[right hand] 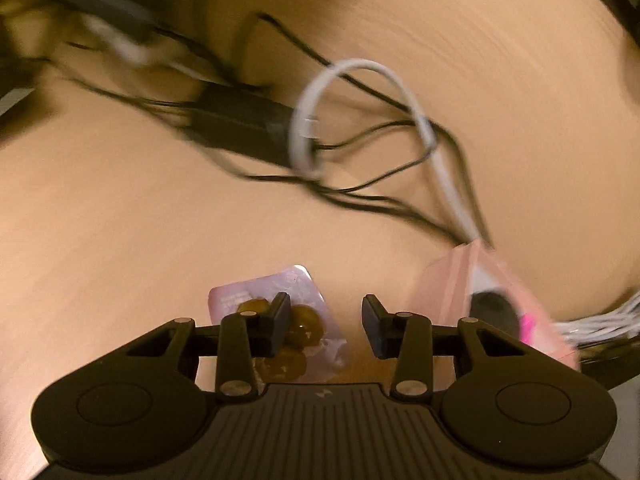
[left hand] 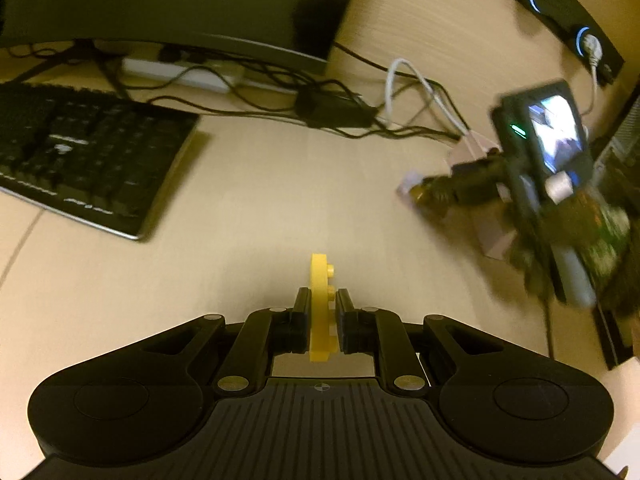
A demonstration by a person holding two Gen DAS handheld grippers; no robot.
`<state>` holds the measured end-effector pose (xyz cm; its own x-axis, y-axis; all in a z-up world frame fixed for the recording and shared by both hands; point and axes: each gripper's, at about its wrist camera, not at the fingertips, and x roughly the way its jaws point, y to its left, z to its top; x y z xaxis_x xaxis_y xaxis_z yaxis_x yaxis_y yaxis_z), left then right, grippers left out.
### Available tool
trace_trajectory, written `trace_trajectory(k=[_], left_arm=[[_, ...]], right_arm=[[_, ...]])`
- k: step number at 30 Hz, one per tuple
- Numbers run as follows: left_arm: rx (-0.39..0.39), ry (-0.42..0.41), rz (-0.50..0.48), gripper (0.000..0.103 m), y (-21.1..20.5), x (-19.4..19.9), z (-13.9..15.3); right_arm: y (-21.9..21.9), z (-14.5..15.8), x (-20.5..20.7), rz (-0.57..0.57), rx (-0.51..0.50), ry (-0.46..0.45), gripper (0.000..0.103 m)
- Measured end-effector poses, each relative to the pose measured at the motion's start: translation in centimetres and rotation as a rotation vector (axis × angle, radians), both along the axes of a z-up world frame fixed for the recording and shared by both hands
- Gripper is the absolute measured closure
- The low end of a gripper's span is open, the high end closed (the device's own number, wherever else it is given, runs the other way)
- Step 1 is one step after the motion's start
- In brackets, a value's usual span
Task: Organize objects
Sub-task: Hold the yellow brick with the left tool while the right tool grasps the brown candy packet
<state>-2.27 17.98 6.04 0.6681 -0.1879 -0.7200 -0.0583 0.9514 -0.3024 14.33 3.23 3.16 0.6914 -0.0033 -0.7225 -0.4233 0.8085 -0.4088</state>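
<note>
Yellow studded piece (left hand: pixel 320 304): flat plastic part, held on edge above the desk (left hand: pixel 256 192), lifted presumably for carrying to its sorting place. Left gripper (left hand: pixel 320 316): jaws nearly closed, clamping the piece by both faces. Sweet packet (right hand: pixel 292 320): clear wrapper with brown rounds, lying on the desk, awaiting pickup. Right gripper (right hand: pixel 326 320): jaws wide apart, holding nothing, poised just over the packet; contact uncertain.
</note>
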Motion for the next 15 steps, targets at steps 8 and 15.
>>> trace_trajectory(k=[8,15], left_arm=[[-0.013,0.026,-0.058,0.088,-3.0,0.3,-0.7],[-0.004,0.045,-0.100,0.088,-6.0,0.2,-1.3]], right_arm=[[-5.5,0.9,-8.5,0.014,0.257,0.138,0.062],[-9.9,1.5,-13.9,-0.041,0.340,0.142,0.022]])
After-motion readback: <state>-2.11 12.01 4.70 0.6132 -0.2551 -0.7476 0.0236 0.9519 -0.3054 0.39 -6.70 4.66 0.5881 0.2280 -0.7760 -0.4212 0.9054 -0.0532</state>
